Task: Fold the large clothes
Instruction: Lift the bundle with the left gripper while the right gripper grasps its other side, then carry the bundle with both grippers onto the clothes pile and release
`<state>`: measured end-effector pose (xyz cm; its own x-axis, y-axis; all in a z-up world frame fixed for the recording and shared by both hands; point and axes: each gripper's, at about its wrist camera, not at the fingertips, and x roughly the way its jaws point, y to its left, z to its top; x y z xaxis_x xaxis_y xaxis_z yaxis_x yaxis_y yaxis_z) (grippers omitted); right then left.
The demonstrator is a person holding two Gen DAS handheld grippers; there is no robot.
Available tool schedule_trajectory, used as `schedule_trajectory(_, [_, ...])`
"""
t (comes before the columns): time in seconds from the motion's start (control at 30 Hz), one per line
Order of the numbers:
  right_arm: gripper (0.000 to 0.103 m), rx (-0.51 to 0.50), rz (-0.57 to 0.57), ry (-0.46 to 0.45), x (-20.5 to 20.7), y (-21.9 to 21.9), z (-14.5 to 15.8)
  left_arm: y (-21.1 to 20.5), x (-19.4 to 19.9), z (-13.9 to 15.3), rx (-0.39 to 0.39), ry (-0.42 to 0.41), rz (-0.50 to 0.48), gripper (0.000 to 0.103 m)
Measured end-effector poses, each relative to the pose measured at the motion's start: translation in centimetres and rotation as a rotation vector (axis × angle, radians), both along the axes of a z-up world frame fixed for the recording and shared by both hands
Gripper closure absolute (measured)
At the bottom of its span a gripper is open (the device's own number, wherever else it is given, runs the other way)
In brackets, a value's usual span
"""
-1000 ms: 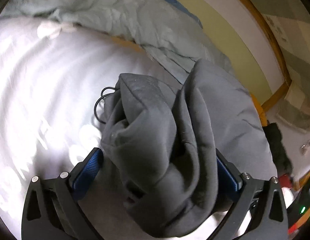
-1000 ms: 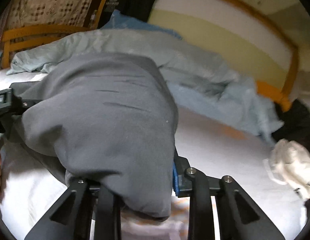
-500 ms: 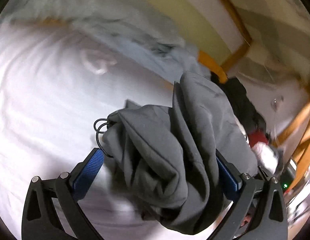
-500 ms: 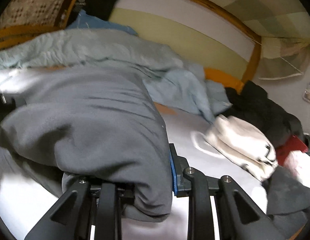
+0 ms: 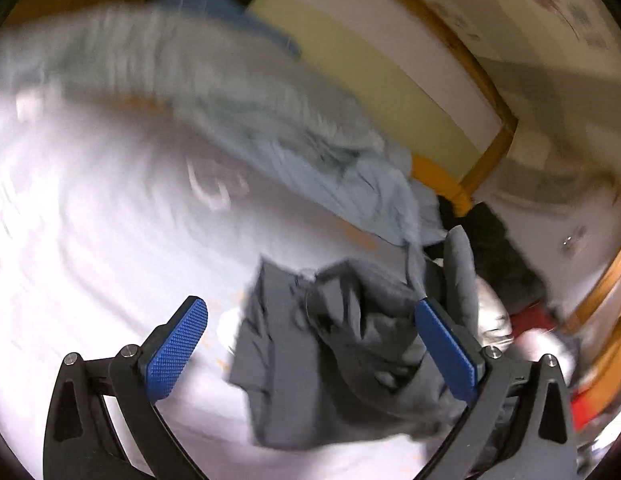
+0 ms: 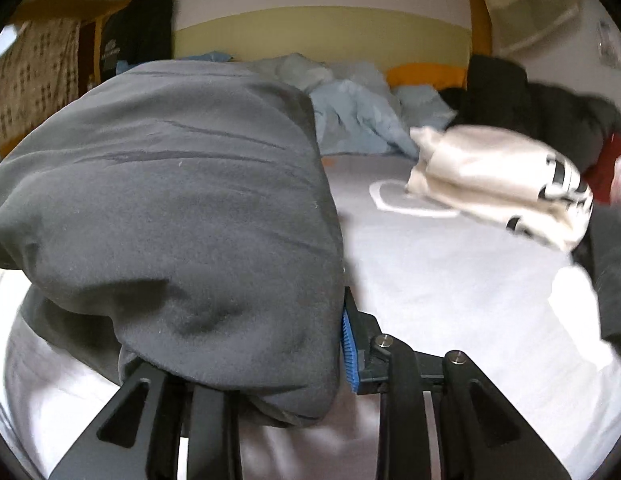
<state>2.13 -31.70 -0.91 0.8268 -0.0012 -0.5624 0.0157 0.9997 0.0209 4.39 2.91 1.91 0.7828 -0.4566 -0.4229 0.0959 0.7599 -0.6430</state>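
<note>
A bundled dark grey sweatshirt fills the left half of the right wrist view, draped over my right gripper. Its blue right pad presses the cloth's side and its left finger is hidden under the fabric. The jaws are opening slightly with the cloth still between them. In the left wrist view the same grey sweatshirt hangs crumpled just above the white sheet. My left gripper is open wide, and both blue pads are bare and clear of the cloth.
A rumpled light blue duvet lies along the wooden bed frame. A folded white garment rests on the sheet at the right. Behind it is a pile of black clothes and something red.
My left gripper has let go of the grey sweatshirt and drawn back from it. My right gripper has swung right with the sweatshirt, bringing the white garment and black pile closer.
</note>
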Motion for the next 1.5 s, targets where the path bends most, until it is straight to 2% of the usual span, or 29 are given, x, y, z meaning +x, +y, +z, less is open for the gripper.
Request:
schedule_trajectory(0.03, [0.074, 0.011, 0.008, 0.005, 0.0, -0.2, -0.1, 0.1, -0.1, -0.6, -0.036, -0.001, -0.002, 0.0])
schedule_trajectory(0.13, [0.073, 0.033, 0.017, 0.008, 0.1, -0.5, -0.3, -1.0, -0.8, -1.4, -0.076, -0.032, -0.035, 0.0])
schedule_trajectory(0.2, [0.072, 0.028, 0.019, 0.009, 0.1, -0.3, -0.3, -1.2, -2.2, -1.2, -0.122, -0.08, -0.034, 0.0])
schedule_trajectory(0.3, [0.072, -0.044, 0.023, -0.005, -0.3, 0.7, -0.2, -2.0, -3.6, 0.8, -0.108, -0.176, -0.03, 0.0])
schedule_trajectory(0.37, [0.072, -0.131, 0.027, -0.033, -0.7, 2.0, -0.2, -3.4, -3.7, 2.5, -0.015, -0.2, -0.05, 0.0])
schedule_trajectory(0.43, [0.071, -0.251, 0.031, -0.069, -1.4, 3.9, -0.3, -4.7, -3.2, 3.1, 0.066, -0.184, -0.083, 0.0])
schedule_trajectory(0.47, [0.071, -0.321, 0.036, -0.089, -1.8, 4.9, -0.4, -5.1, -2.9, 3.0, 0.093, -0.162, -0.09, 0.0])
schedule_trajectory(0.53, [0.071, -0.47, 0.057, -0.133, -2.6, 7.1, -0.7, -6.3, -2.2, 2.5, 0.21, -0.112, -0.065, 0.0])
schedule_trajectory(0.57, [0.071, -0.519, 0.064, -0.152, -2.9, 7.9, -0.8, -7.0, -2.0, 2.0, 0.286, -0.09, -0.056, 0.0])
schedule_trajectory(0.63, [0.072, -0.596, 0.075, -0.183, -3.5, 9.4, -1.0, -7.4, -1.1, 0.3, 0.369, -0.018, -0.037, 0.0])
schedule_trajectory(0.73, [0.072, -0.654, 0.073, -0.193, -4.0, 10.2, -1.7, -6.2, 0.6, -2.8, 0.284, 0.105, -0.042, 0.0])
schedule_trajectory(0.8, [0.071, -0.69, 0.077, -0.2, -4.0, 10.5, -2.1, -5.5, 1.2, -4.5, 0.213, 0.153, -0.048, 0.0])
schedule_trajectory(0.87, [0.071, -0.703, 0.075, -0.203, -4.0, 10.6, -2.4, -5.3, 1.4, -5.6, 0.164, 0.177, -0.067, 0.0])
schedule_trajectory(1.0, [0.071, -0.7, 0.083, -0.196, -4.0, 10.6, -2.6, -5.1, 1.6, -7.3, 0.121, 0.2, -0.085, 0.0])
schedule_trajectory(1.1, [0.069, -0.659, 0.084, -0.2, -4.0, 10.4, -2.4, -5.4, 1.7, -7.1, 0.104, 0.222, -0.081, 0.0])
schedule_trajectory(1.17, [0.069, -0.562, 0.082, -0.19, -3.8, 9.7, -1.9, -5.6, 1.9, -7.2, 0.096, 0.219, -0.089, 0.0])
schedule_trajectory(1.23, [0.073, -0.459, 0.072, -0.178, -3.2, 9.0, -1.1, -5.9, 2.0, -7.3, 0.081, 0.182, -0.099, 0.009])
schedule_trajectory(1.27, [0.074, -0.435, 0.07, -0.184, -3.0, 8.8, -0.8, -5.9, 2.1, -7.4, 0.071, 0.18, -0.079, 0.019])
schedule_trajectory(1.3, [0.076, -0.435, 0.078, -0.201, -3.0, 8.9, -0.4, -5.9, 2.2, -7.1, 0.061, 0.185, -0.06, 0.035])
schedule_trajectory(1.33, [0.077, -0.462, 0.088, -0.23, -3.0, 9.4, -0.1, -6.1, 2.1, -6.3, 0.068, 0.179, -0.039, 0.04])
schedule_trajectory(1.4, [0.079, -0.525, 0.087, -0.289, -3.4, 10.4, 0.5, -7.1, 2.1, -4.2, 0.166, 0.114, -0.033, 0.058])
schedule_trajectory(1.43, [0.079, -0.534, 0.082, -0.325, -3.7, 10.6, 1.1, -7.5, 2.1, -3.4, 0.185, 0.085, -0.039, 0.06])
schedule_trajectory(1.5, [0.081, -0.574, 0.05, -0.417, -4.3, 11.0, 2.6, -7.7, 2.4, -1.6, 0.155, 0.042, -0.065, 0.065])
